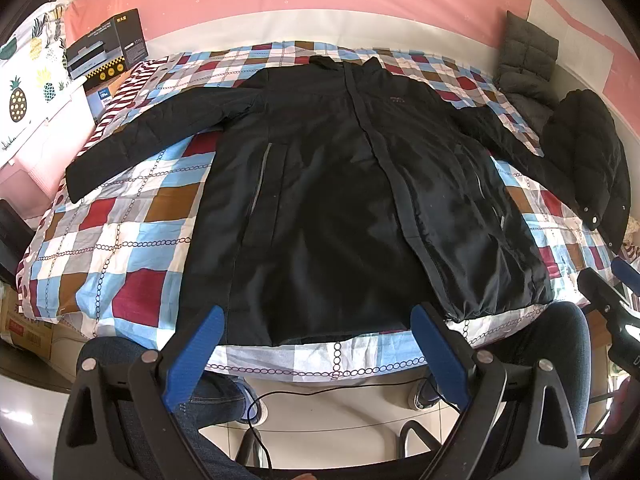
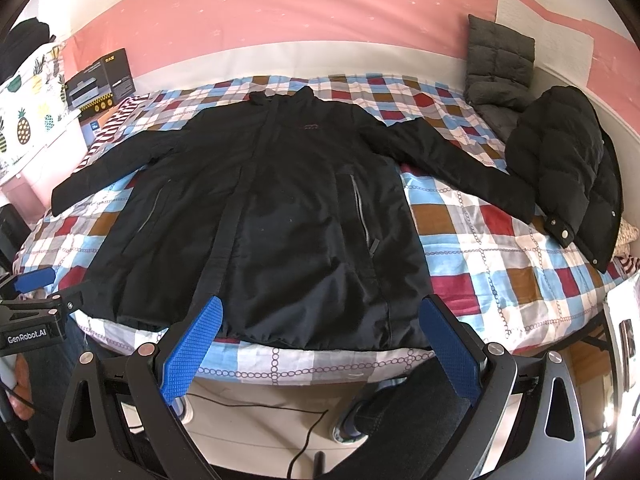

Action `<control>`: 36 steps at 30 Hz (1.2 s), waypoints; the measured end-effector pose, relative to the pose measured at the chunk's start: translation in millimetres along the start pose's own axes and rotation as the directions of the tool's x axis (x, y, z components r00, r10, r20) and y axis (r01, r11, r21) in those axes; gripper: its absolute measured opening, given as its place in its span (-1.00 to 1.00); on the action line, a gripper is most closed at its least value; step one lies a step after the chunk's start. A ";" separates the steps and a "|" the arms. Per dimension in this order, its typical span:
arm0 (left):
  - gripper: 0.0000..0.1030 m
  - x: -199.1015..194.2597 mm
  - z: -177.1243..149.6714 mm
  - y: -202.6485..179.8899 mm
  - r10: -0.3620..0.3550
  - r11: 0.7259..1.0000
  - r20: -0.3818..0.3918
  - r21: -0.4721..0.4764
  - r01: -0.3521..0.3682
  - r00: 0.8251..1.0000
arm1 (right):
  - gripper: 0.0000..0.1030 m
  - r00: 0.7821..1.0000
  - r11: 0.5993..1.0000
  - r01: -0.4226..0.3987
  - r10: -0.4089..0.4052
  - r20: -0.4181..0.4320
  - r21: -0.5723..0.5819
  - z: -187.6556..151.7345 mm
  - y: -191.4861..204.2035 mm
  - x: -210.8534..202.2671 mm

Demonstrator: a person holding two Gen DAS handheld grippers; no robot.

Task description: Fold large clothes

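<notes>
A large black jacket lies flat, front up, on the checked bedspread, sleeves spread to both sides, hem at the near bed edge. It also shows in the right wrist view. My left gripper is open and empty, held just above the hem near the jacket's middle. My right gripper is open and empty, above the hem on the jacket's right half. The right gripper's body also shows at the right edge of the left wrist view, and the left gripper at the left edge of the right wrist view.
A second black puffer jacket lies bunched at the bed's right end over the spread sleeve's cuff. A grey quilted cushion leans on the pink wall. Boxes and a pineapple-print cloth stand at the left. A cable runs on the floor.
</notes>
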State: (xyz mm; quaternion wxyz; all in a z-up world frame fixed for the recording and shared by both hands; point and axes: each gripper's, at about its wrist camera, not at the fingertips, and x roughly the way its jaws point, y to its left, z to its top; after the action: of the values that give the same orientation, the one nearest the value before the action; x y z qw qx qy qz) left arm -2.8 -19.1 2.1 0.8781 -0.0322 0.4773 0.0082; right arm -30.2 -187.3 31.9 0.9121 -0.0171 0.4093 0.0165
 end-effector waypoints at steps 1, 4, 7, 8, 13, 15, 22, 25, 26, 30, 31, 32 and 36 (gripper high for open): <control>0.85 0.1 -0.6 -1.5 0.000 1.000 -0.001 0.000 0.000 1.000 | 0.92 1.000 1.000 0.000 0.000 0.000 0.000 0.1 0.2 -0.2; 0.85 0.1 -2.7 -6.9 -0.001 1.000 -0.002 0.000 0.001 1.000 | 0.92 1.000 1.000 0.001 -0.001 -0.001 0.000 0.3 0.5 -0.5; 0.85 0.9 2.5 9.9 -0.001 1.000 -0.003 -0.001 0.000 1.000 | 0.92 1.000 1.000 0.001 -0.001 -0.001 -0.001 0.5 0.6 -0.6; 0.85 0.8 2.5 9.3 -0.002 1.000 -0.004 -0.001 0.002 1.000 | 0.92 1.000 1.000 0.001 -0.001 0.000 -0.001 0.4 0.5 -0.3; 0.85 1.3 1.6 8.3 -0.002 1.000 -0.005 -0.003 0.002 1.000 | 0.92 1.000 1.000 0.001 -0.001 -0.001 -0.001 0.3 1.0 -0.3; 0.85 1.5 0.2 6.7 -0.002 1.000 -0.007 -0.004 0.002 1.000 | 0.92 1.000 1.000 0.001 -0.001 -0.002 -0.002 0.2 0.9 0.3; 0.85 1.6 -0.7 6.1 -0.004 1.000 -0.007 -0.004 0.004 1.000 | 0.92 1.000 1.000 0.001 -0.001 -0.002 -0.003 -1.2 0.7 0.5; 0.85 1.6 -1.2 5.4 -0.004 1.000 -0.008 -0.005 0.003 1.000 | 0.92 1.000 1.000 0.001 -0.001 -0.003 -0.003 1.2 3.4 0.6; 0.85 1.7 -0.4 6.5 -0.003 1.000 -0.008 -0.004 0.003 1.000 | 0.92 1.000 1.000 0.001 -0.001 -0.002 -0.003 1.1 3.4 0.7; 0.85 2.7 -2.8 6.7 -0.004 1.000 -0.011 -0.007 0.004 1.000 | 0.92 1.000 1.000 0.001 -0.001 -0.003 -0.002 0.9 3.4 1.5; 0.85 2.7 -3.9 5.5 -0.003 1.000 -0.012 -0.007 0.003 1.000 | 0.92 1.000 1.000 0.002 -0.002 -0.002 -0.003 0.7 3.5 1.5; 0.85 2.9 -4.0 6.8 -0.004 1.000 -0.012 -0.008 0.004 1.000 | 0.92 1.000 1.000 0.002 -0.003 -0.002 -0.004 0.7 3.6 2.1; 0.85 9.9 -5.6 10.2 -0.006 1.000 -0.024 -0.011 0.006 1.000 | 0.92 1.000 1.000 0.002 -0.002 -0.007 -0.006 0.5 3.6 2.2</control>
State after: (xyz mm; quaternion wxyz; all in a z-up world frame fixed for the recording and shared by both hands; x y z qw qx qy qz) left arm -2.6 -9.4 -9.7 0.8722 -0.0386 0.4875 0.0077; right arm -28.5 -183.7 30.5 0.9106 -0.0200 0.4124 0.0168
